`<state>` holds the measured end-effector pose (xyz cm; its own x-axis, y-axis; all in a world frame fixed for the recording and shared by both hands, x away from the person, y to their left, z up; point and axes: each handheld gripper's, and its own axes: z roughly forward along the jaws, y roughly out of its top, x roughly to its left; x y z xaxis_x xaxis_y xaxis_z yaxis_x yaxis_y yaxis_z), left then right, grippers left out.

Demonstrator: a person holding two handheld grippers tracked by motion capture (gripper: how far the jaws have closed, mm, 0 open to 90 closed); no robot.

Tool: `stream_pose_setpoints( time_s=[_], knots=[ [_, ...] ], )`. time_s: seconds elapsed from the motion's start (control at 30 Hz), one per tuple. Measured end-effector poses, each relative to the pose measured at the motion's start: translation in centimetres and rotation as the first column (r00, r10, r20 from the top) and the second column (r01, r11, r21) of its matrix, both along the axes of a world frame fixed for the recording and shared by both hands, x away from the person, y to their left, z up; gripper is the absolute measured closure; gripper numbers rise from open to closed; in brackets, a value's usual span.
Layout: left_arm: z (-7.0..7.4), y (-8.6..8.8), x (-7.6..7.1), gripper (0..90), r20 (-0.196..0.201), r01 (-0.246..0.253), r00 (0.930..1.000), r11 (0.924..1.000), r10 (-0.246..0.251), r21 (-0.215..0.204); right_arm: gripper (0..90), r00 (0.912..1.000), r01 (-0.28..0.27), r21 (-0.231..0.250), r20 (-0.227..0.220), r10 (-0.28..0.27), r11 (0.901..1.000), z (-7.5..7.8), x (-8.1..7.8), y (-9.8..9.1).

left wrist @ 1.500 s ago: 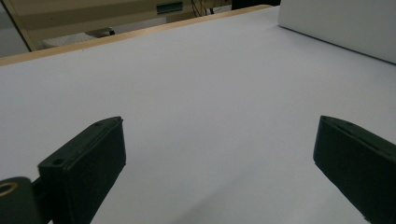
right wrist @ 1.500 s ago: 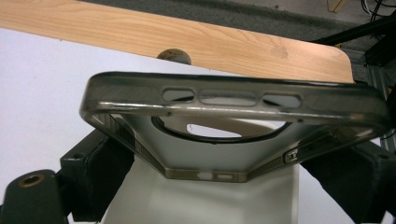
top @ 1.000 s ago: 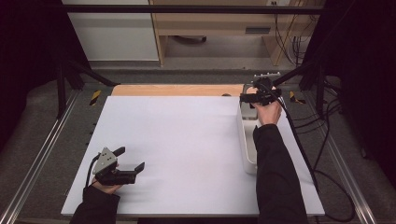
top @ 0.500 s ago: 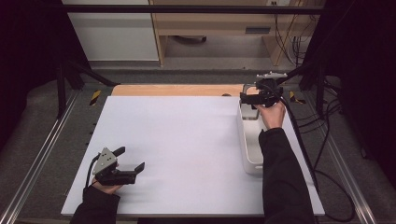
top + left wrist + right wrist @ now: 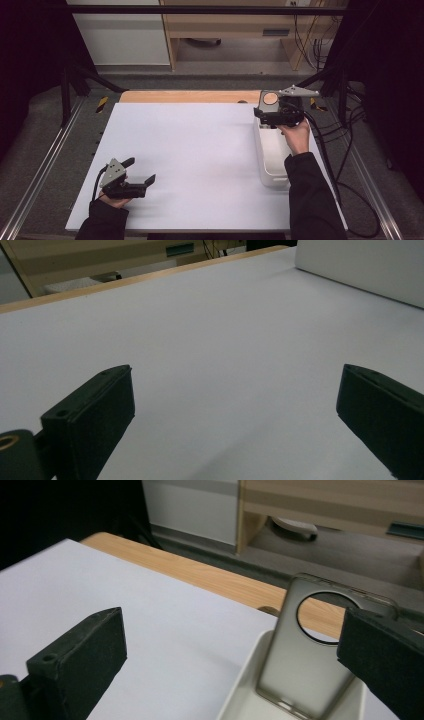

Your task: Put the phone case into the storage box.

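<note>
**A:** Right gripper on the move. A second ago it hung over the far end of the tray, and now it has slid back a little toward the near edge of the desk, with the hand following it.

**B:** And the phone case shows clear beyond it. It stands at the desk's far right corner, inside the tray, leaning close to upright against the tray's far wall.

**A:** Look along the right gripper. The jaws are wide apart with nothing between the pads. The case sits ahead of them, off toward the right-hand jaw rather than centred. You can see the wooden strip through its round camera hole.

**B:** So it isn't gripped yet?

**A:** No. I can't see contact anywhere. I read that small retreat as lining up: backing off so the open jaws can come in on either side of the case instead of pushing it over.

**B:** It's a thin shell on its edge — one nudge could tip it flat into the tray.

**A:** Agreed. It needs shifting across first, since that right jaw is the close one.

**B:** And the left gripper?

**A:** It hasn't budged. It's parked by the near left corner, low over the white top, well apart from the tray. Its jaws are spread too, as the left gripper view shows, with bare desk between them.

**B:** So the pick is all on the right hand — approach stage, I'd say, with the grab still to come.
</note>
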<state>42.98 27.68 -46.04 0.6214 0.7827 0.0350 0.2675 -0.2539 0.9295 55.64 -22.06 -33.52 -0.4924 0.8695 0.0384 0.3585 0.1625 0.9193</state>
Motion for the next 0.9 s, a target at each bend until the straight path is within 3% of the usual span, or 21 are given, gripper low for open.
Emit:
stream_pose_setpoints(
  time_s=[0.2, 0.43, 0.53, 0.9],
  knots=[
    [0.0, 0.0, 0.0, 1.5, -0.002, -0.001, 1.0, 1.0, 0.001, 0.001, 0.3, 0.9968, -0.064, 0.025, 0.05, 0.063, 0.9976, 0.1, -2.7, -0.3],
    [0.0, -0.1, 0.0, 1.5, -0.004, 0.001, 1.0, 1.0, -0.001, 0.003, 0.3, 0.9856, -0.148, 0.061, 0.091, 0.143, 0.9871, 0.0, -5.5, -0.8],
    [0.0, -0.1, 0.0, 1.5, -0.004, -0.001, 1.0, 1.0, 0.001, 0.002, 0.4, 0.9823, -0.164, 0.052, 0.1, 0.159, 0.985, -0.4, -6.5, -1.0],
    [0.0, -0.1, -0.1, 1.5, 0.001, 0.003, 1.0, 1.0, -0.003, -0.001, 0.4, 0.9644, -0.24, 0.095, 0.138, 0.226, 0.9662, -2.8, -9.9, -2.2]
  ],
)
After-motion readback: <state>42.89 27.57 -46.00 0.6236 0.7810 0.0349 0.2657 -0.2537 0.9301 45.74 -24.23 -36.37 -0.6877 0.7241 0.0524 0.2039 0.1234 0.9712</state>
